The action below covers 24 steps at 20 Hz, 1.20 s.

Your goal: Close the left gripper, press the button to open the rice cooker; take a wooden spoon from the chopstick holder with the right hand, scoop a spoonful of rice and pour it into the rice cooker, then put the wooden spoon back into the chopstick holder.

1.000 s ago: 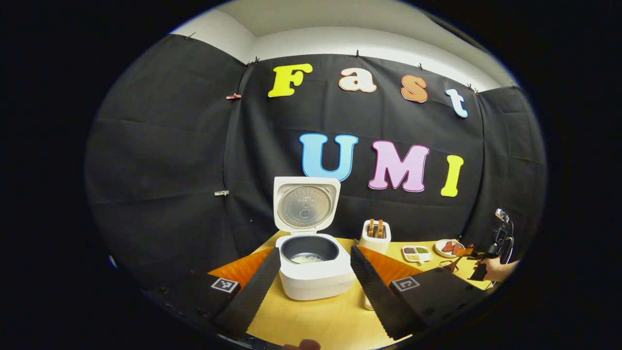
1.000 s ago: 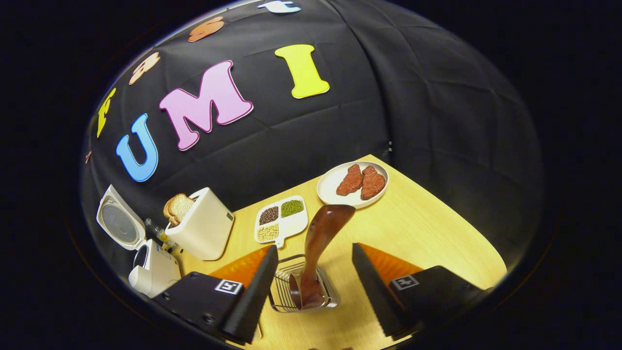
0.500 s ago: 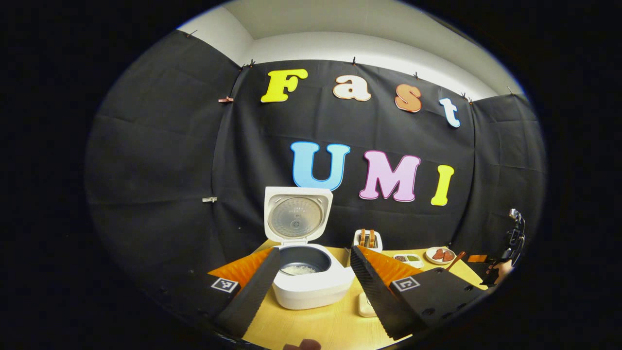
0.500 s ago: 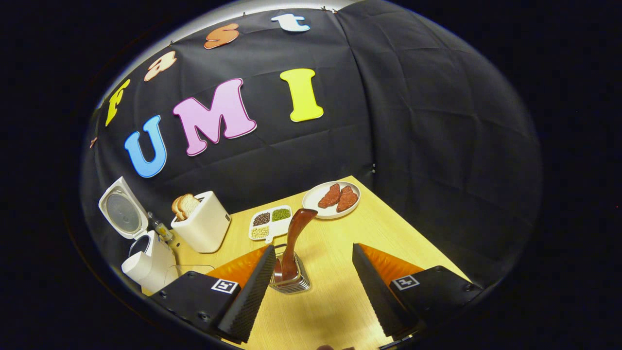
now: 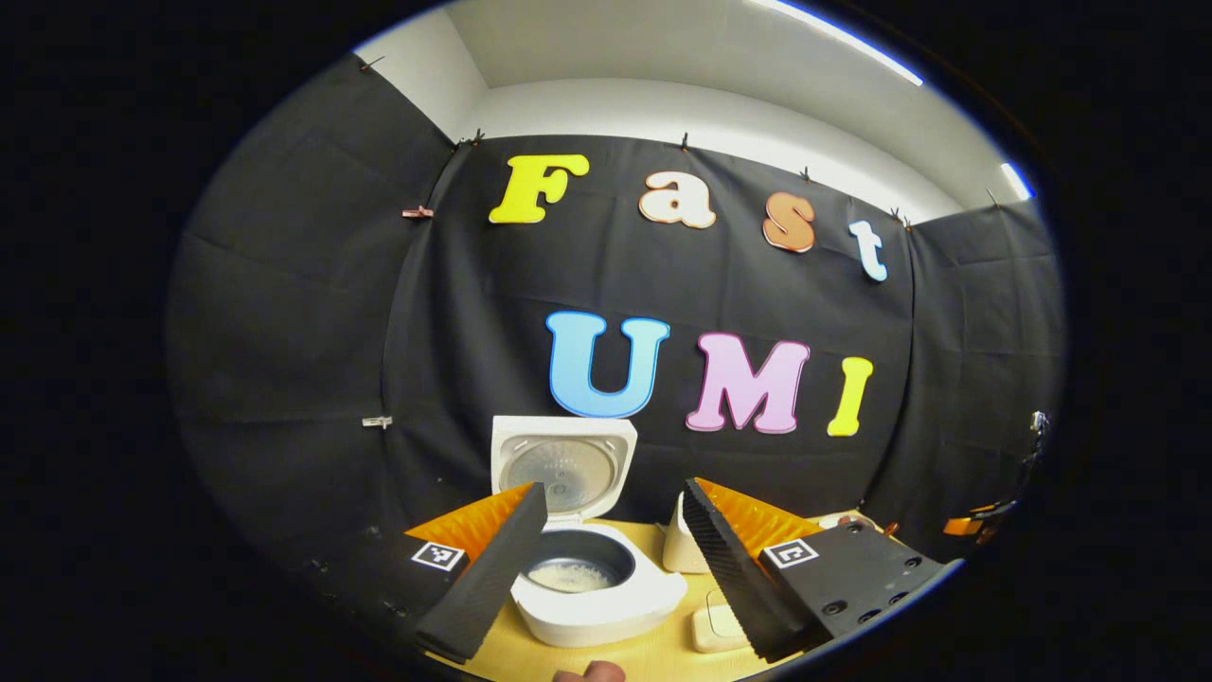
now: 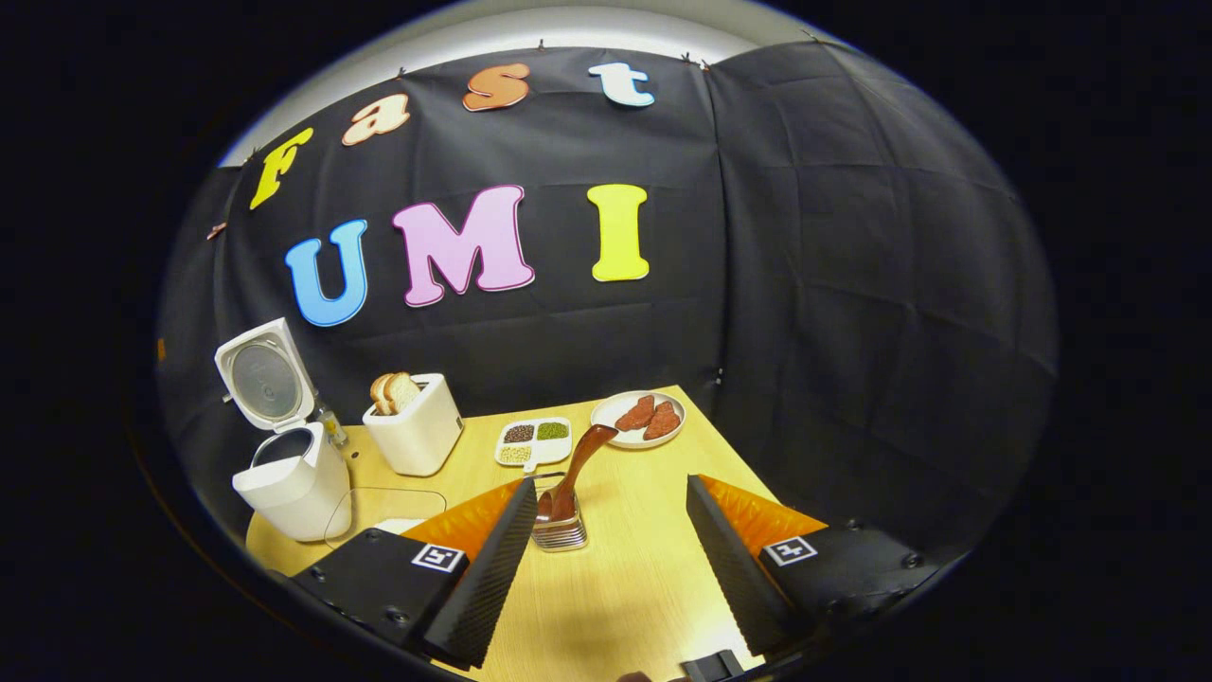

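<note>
You'll find no readable text, brand or number on any item. The only signs: square black-and-white coded markers on your left gripper [image 5: 613,559] and right gripper [image 6: 608,559], one on each side's body; they carry no legible characters.

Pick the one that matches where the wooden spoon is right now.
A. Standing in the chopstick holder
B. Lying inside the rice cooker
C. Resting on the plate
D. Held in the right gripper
A: the wooden spoon stands in the chopstick holder, clear of the open right gripper.
</note>
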Motion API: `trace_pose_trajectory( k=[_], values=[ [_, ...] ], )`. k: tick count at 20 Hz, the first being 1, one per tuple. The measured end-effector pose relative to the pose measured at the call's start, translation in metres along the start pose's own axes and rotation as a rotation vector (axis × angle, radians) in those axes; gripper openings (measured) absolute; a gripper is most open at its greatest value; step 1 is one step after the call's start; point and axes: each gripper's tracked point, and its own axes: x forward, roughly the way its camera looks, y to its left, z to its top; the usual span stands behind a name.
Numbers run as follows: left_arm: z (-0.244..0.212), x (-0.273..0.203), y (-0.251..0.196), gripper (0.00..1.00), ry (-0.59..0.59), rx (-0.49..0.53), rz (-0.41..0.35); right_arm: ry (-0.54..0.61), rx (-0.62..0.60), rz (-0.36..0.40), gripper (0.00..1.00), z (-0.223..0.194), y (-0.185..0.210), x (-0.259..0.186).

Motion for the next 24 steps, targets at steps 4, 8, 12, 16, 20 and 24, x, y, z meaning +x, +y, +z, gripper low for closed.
trace_pose_trajectory(
  k=[4, 8, 12, 16, 20, 24],
  values=[
    [0.048, 0.045, 0.013, 0.98, -0.095, 0.054, -0.002, -0.049, 0.007, 0.001, 0.98, 0.021, 0.010, -0.028],
    [0.067, 0.094, 0.029, 0.98, -0.096, 0.062, 0.025, -0.087, -0.022, -0.007, 0.99, 0.037, 0.016, -0.045],
    [0.092, 0.137, 0.040, 0.98, -0.148, 0.049, 0.025, -0.097, -0.022, -0.025, 0.98, 0.040, 0.020, -0.056],
    [0.096, 0.191, 0.057, 0.98, -0.174, 0.082, 0.066, -0.104, -0.040, -0.053, 0.98, 0.041, 0.024, -0.063],
    [0.065, 0.252, 0.059, 0.98, -0.128, 0.125, 0.058, -0.131, -0.046, -0.097, 0.99, 0.046, 0.025, -0.071],
    [0.019, 0.302, 0.074, 0.98, -0.044, 0.148, 0.109, -0.142, -0.015, -0.142, 0.99, 0.040, 0.028, -0.081]
  ],
)
